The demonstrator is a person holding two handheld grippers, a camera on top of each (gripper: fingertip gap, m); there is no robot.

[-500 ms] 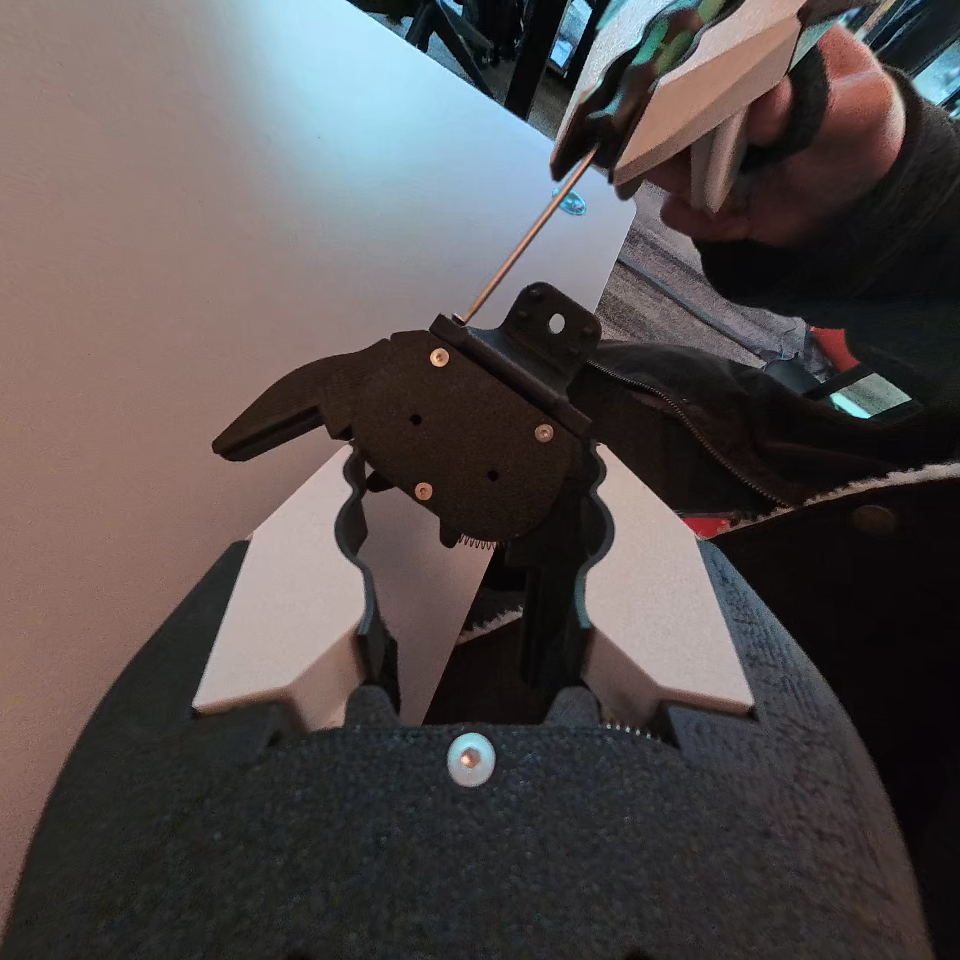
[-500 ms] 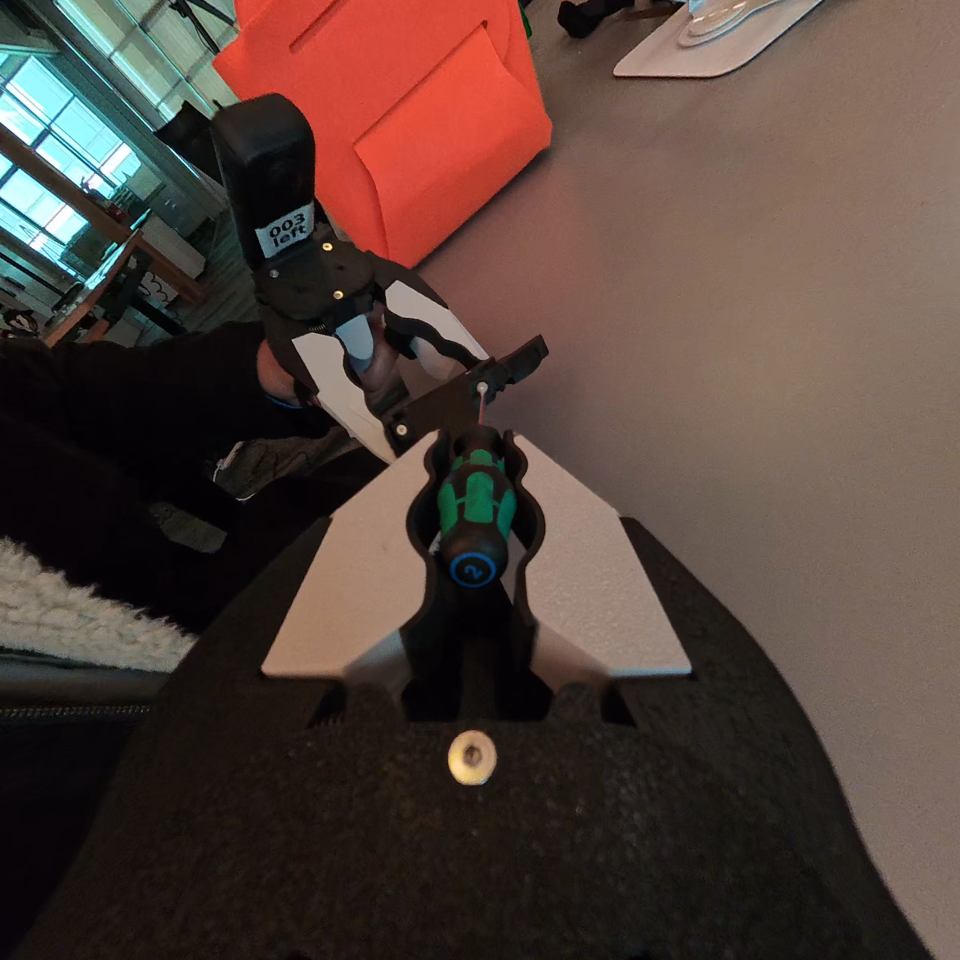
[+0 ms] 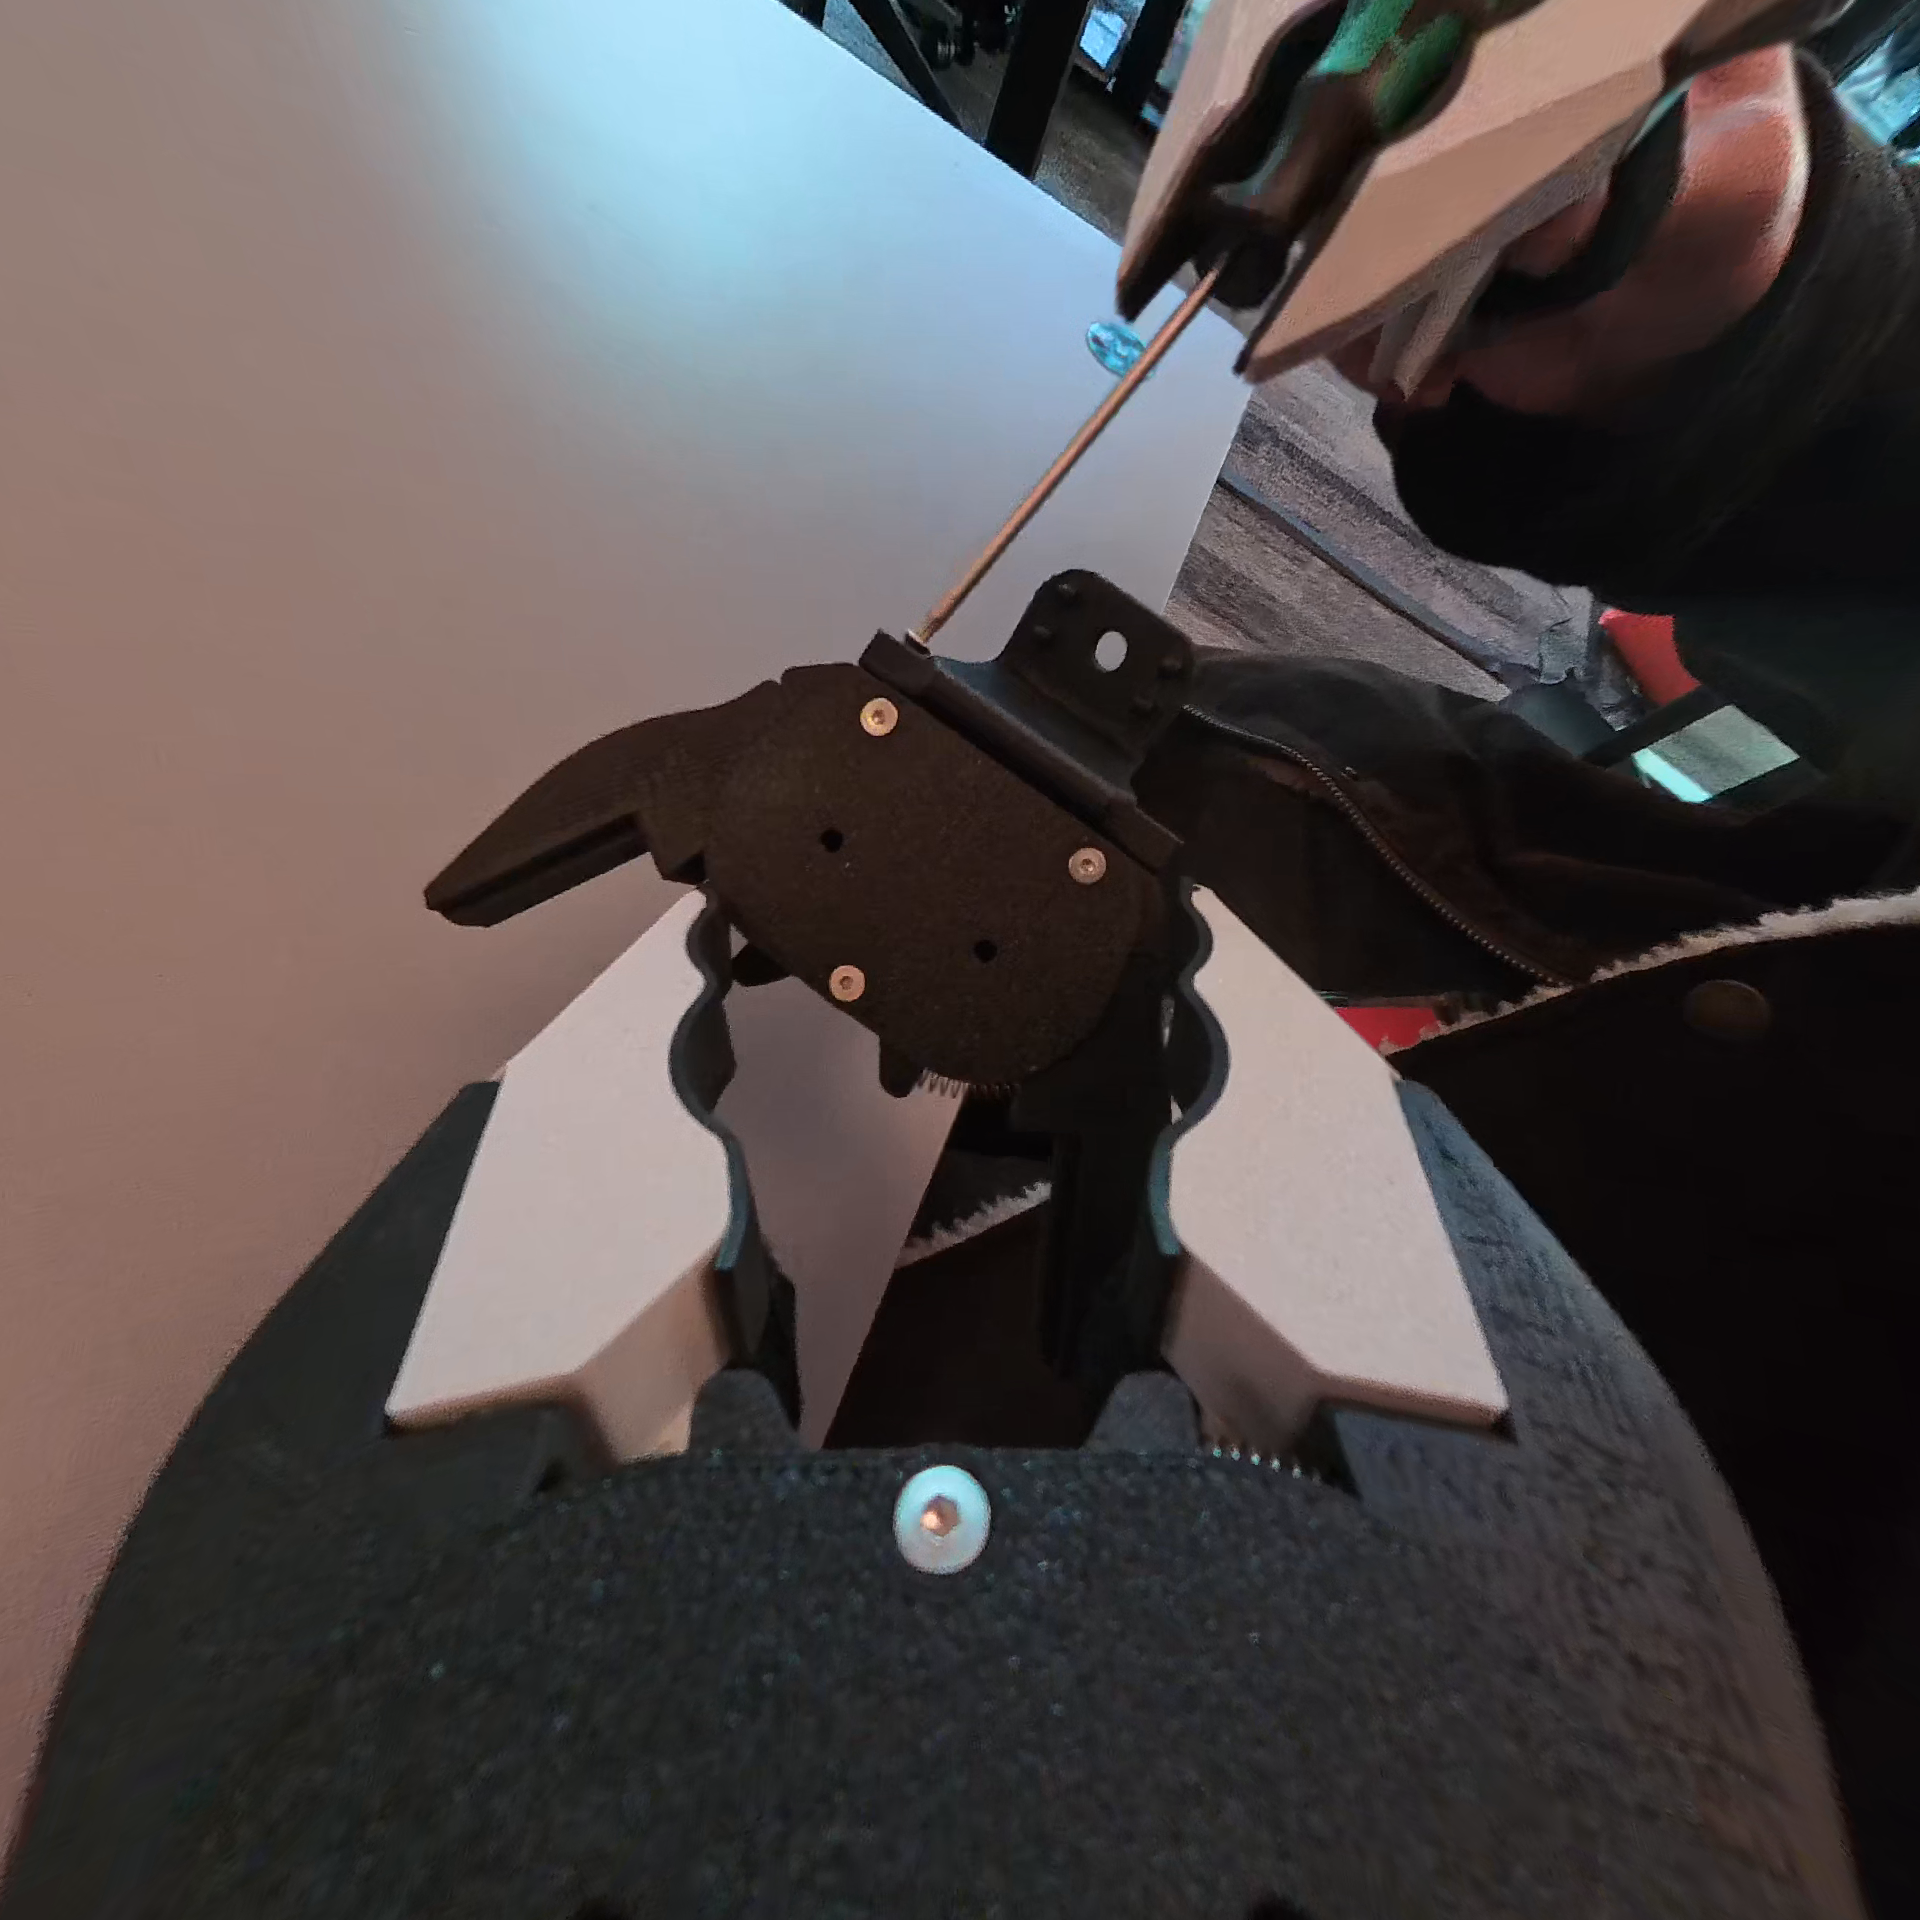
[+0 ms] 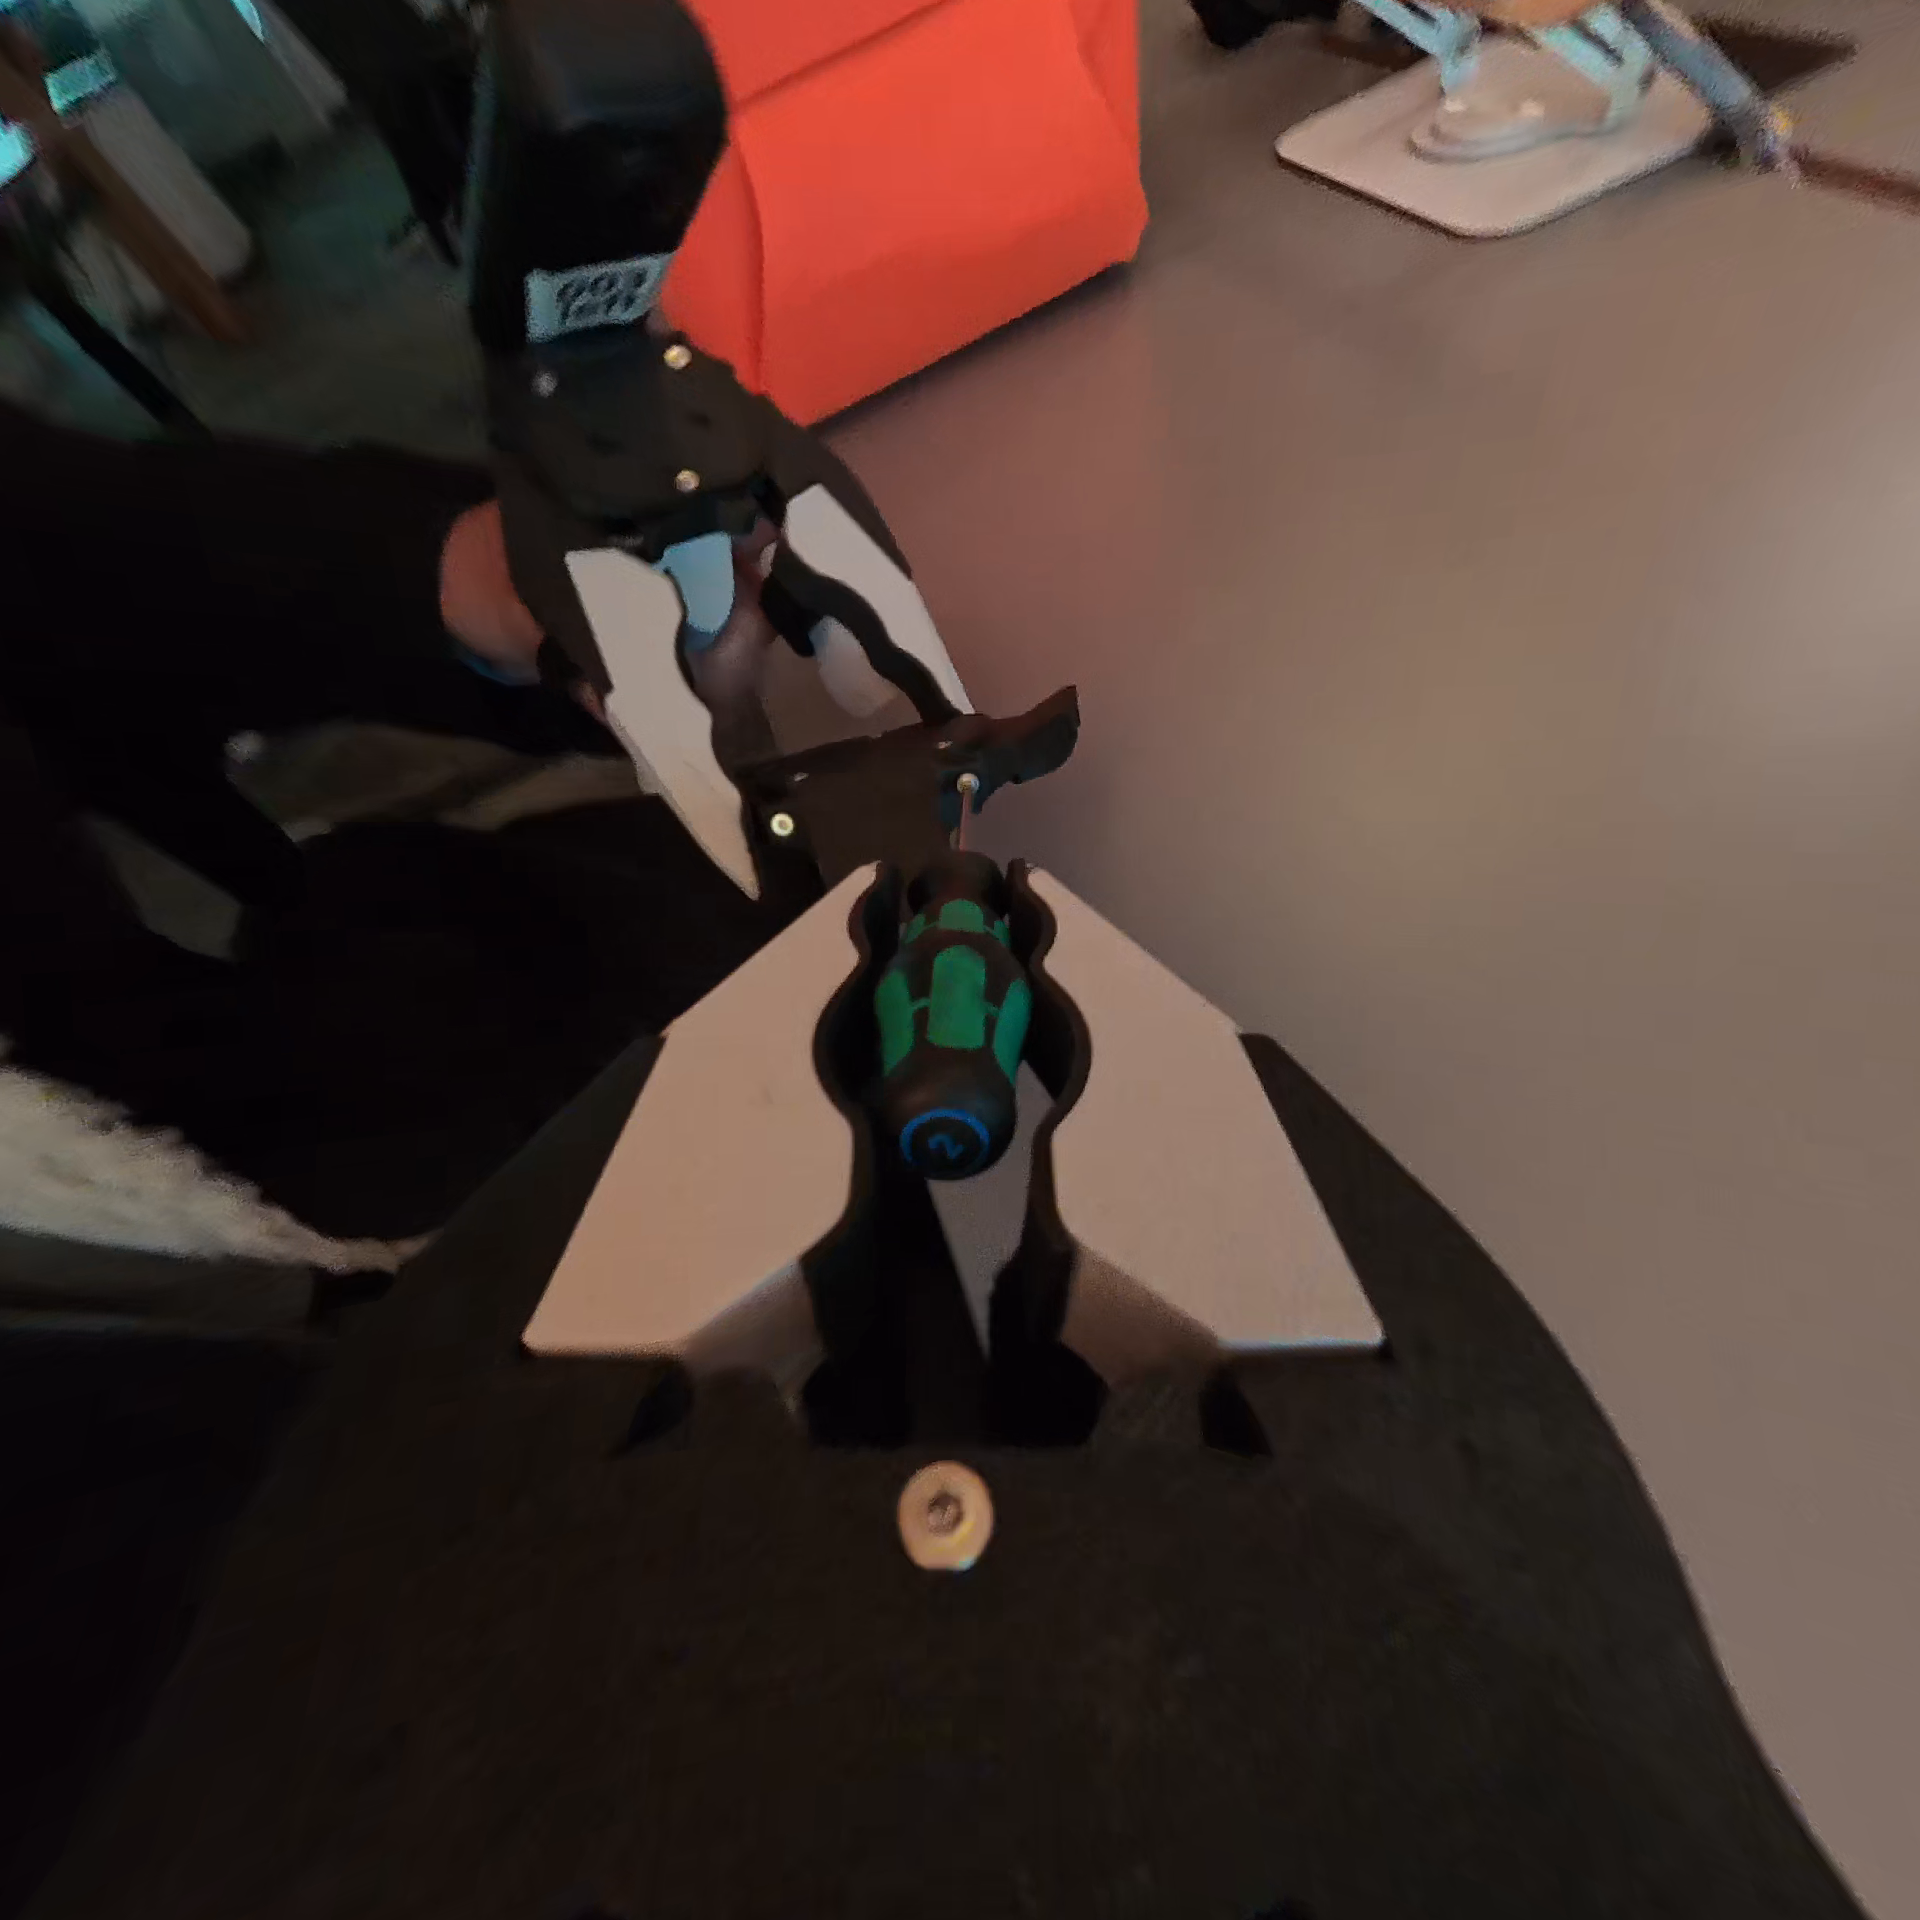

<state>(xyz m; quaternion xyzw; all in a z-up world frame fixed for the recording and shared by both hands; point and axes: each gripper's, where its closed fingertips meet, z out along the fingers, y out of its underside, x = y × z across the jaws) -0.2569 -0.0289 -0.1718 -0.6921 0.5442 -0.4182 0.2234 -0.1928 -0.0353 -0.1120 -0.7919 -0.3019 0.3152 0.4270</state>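
Right gripper point(image 4: 948, 883) shifted slightly nearer, clamping green-black screwdriver point(image 4: 951, 1013); shaft tip on screw at top edge of black printed part point(image 3: 904, 883). Left gripper point(image 3: 951, 935) grips part above white table point(image 3: 416, 416).

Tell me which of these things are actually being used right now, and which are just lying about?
In use:
- left gripper, clamping the black plastic part
- right gripper, holding the green-and-black screwdriver, tip on a screw at the part's edge

Lying about:
- orange seat
- pale flat stand
- white table
- dark jacket
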